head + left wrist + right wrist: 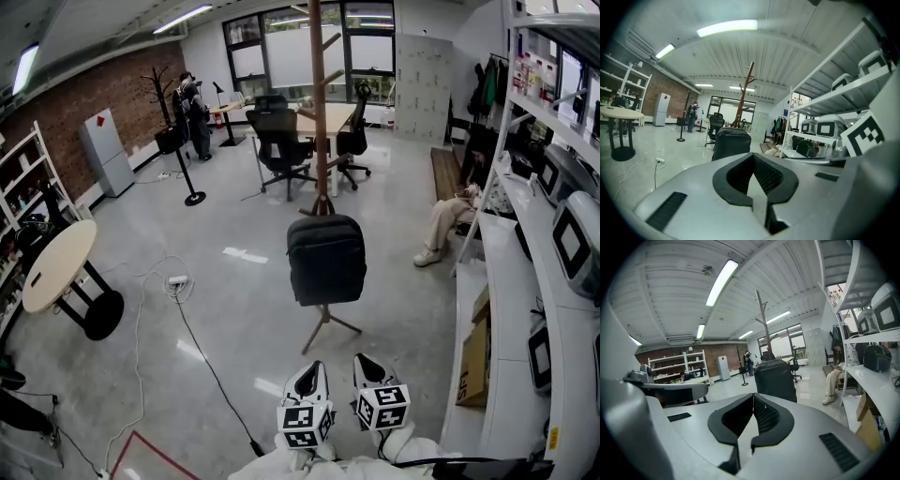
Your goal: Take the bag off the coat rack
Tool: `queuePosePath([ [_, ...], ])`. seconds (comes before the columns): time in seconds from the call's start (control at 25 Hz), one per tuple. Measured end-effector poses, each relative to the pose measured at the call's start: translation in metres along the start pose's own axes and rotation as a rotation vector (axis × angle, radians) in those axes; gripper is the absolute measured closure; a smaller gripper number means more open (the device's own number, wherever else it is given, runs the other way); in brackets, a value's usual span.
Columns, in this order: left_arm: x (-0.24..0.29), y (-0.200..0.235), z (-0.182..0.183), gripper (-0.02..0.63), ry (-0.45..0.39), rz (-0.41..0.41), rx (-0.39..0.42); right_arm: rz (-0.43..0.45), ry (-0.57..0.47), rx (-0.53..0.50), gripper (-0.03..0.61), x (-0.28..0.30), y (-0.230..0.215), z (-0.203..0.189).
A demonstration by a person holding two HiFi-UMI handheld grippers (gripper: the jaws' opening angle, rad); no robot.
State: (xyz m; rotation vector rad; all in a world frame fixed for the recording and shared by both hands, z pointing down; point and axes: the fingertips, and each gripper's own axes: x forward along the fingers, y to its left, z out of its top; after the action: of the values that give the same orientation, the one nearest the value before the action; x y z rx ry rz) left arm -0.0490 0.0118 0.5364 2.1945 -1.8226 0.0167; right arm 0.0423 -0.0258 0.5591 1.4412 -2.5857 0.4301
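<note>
The black fabric backpack [326,260] hangs upright on the tall brown wooden coat rack [319,112], low on the pole and above the rack's spread feet on the grey polished floor [225,300]. We hold both grippers close to our body, well apart from the backpack, which sits at twelve o'clock from them. Our left gripper [311,370] has its jaws pressed together with nothing between them. Our right gripper [368,364], just beside it at three o'clock, is likewise closed and empty. A round pale wooden table [58,267] stands at nine o'clock, and long white shelving [502,281] carrying appliances runs along at three o'clock.
</note>
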Motion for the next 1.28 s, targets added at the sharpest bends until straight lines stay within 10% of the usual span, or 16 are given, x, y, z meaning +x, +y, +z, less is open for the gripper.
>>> queuePosePath([
  [1.28, 0.065, 0.067, 0.007, 0.612, 0.044, -0.038, -0.020, -0.050, 0.029, 0.021, 0.566, 0.089, 0.000, 0.011],
])
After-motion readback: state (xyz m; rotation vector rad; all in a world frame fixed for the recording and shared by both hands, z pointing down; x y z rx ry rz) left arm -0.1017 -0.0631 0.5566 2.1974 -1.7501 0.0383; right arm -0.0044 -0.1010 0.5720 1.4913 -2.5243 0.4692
